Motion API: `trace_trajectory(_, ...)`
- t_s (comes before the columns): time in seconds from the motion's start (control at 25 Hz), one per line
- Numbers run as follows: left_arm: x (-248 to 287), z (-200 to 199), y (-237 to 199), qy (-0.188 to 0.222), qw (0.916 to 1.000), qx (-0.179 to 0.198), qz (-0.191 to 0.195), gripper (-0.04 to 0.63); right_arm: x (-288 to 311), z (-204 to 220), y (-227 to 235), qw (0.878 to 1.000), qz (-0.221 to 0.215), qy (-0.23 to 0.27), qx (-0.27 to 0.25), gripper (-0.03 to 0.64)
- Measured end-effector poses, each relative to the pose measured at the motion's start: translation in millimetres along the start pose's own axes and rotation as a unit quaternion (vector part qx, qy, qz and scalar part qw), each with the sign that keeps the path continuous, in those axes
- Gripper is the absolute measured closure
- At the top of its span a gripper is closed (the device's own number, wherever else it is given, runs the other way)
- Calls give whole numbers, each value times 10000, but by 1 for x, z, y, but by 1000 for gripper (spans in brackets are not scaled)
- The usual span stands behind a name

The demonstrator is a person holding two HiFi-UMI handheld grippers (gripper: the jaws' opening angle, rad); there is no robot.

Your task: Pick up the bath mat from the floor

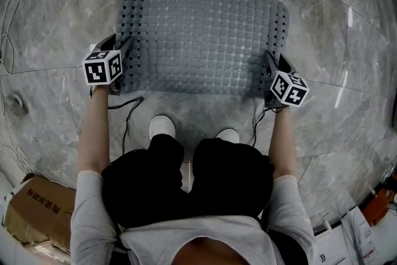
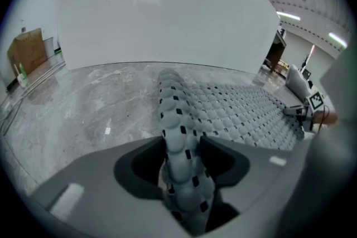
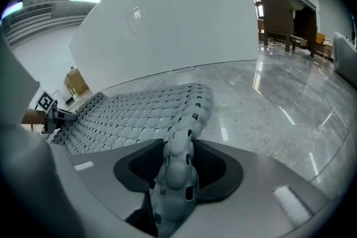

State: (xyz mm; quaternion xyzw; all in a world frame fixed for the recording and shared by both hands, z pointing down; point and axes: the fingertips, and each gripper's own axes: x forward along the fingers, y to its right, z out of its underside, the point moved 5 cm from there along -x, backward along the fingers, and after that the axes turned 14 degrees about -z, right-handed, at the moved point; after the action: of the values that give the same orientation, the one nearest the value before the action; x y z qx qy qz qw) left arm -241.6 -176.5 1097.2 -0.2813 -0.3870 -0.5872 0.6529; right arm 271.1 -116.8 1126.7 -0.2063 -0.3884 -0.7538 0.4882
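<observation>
A grey bath mat (image 1: 205, 40) is lying on the marble floor (image 1: 56, 28), just ahead of a crouching person (image 1: 186, 195). The left gripper (image 1: 127, 54) is clamping its left edge and the right gripper (image 1: 271, 66) its right edge — both pairs of jaws are pinching bunched rubber, seemingly lifting it slightly.

From the head we look steeply down onto the bath mat (image 1: 205, 40). Our gripper views sit low and close, each facing forward along one side edge; all three share the mat.
</observation>
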Motion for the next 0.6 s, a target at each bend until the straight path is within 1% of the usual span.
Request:
trace_trajectory(0.2,-7,-5,10,-66,10000,31,5,473,1,-4,-13,9996,-49,-66,-283,524)
trace_trajectory(0.28,-8,-6,16,-101,9998,175,-23,506,1,-6,-18,9988,25,-124,-463,557)
trace_trajectory(0.36,-9,-7,21,-131,9989,422,-132,522,0,-7,-22,9982,76,-151,-574,566)
trace_trajectory(0.44,-11,-7,24,-120,9979,590,-237,531,-2,-9,-24,9983,63,-98,-573,571)
trace_trajectory(0.52,-15,-9,26,-21,9975,650,-263,538,-6,-11,-26,9984,45,6,-561,575)
trace_trajectory(0.6,-23,-12,27,137,9977,643,-187,548,-10,-14,-31,9984,17,112,-551,578)
